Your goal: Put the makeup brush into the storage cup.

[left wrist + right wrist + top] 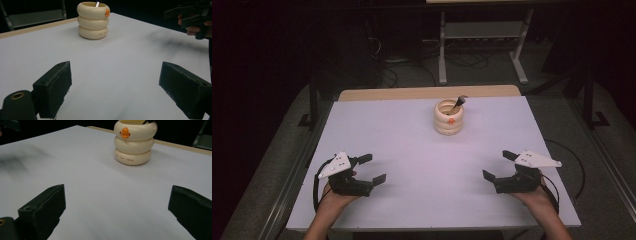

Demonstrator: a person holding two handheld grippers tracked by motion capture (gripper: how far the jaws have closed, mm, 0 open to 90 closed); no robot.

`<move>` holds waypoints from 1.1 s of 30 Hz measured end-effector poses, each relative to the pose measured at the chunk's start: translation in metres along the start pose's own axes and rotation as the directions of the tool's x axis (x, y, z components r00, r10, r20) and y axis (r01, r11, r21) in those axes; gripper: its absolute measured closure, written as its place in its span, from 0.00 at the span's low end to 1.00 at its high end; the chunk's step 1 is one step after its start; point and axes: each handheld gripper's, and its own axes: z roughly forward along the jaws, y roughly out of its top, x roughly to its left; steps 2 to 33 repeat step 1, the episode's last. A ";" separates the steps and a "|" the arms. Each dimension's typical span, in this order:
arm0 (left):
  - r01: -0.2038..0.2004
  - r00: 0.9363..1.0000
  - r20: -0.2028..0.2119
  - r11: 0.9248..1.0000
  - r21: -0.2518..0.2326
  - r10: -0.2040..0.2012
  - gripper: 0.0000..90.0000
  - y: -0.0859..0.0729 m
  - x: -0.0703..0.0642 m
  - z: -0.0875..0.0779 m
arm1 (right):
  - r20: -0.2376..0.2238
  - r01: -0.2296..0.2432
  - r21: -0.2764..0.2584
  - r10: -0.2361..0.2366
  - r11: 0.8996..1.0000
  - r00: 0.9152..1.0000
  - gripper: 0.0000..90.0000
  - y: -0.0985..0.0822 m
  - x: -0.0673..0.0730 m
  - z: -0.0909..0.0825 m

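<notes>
Right now, cream ringed holder (448, 117) upright near the table's (422, 150) far edge, dark-handled tool (458, 103) poking from it, left gripper (373, 168) and right gripper (498, 165) low at the near corners, well apart, jaws spread wide, clasping nothing

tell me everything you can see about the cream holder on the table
The holder is a cream cup shaped like three stacked rings, glossy like plastic or ceramic. A small orange duck-like mark sits on its top ring, and tiny lettering runs along the bottom ring. It stands upright toward the far side of the white table, apart from both grippers. A dark-handled tool leans inside it, poking over the rim.
</notes>
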 end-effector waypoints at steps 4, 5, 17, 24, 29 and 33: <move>0.000 1.000 0.000 1.000 0.000 0.000 0.12 0.000 0.000 0.000 | 0.000 0.001 -0.001 -0.001 1.000 1.000 0.01 0.000 0.000 0.000; 0.000 1.000 0.000 1.000 0.000 0.000 0.12 0.000 0.000 0.000 | 0.000 0.001 -0.001 -0.001 1.000 1.000 0.01 0.000 0.000 0.000; 0.000 1.000 0.000 1.000 0.000 0.000 0.12 0.000 0.000 0.000 | 0.000 0.001 -0.001 -0.001 1.000 1.000 0.01 0.000 0.000 0.000; 0.000 1.000 0.000 1.000 0.000 0.000 0.12 0.000 0.000 0.000 | 0.000 0.001 -0.001 -0.001 1.000 1.000 0.01 0.000 0.000 0.000; 0.000 1.000 0.000 1.000 0.000 0.000 0.12 0.000 0.000 0.000 | 0.000 0.001 -0.001 -0.001 1.000 1.000 0.01 0.000 0.000 0.000; 0.000 1.000 0.000 1.000 0.000 0.000 0.12 0.000 0.000 0.000 | 0.000 0.001 -0.001 -0.001 1.000 1.000 0.01 0.000 0.000 0.000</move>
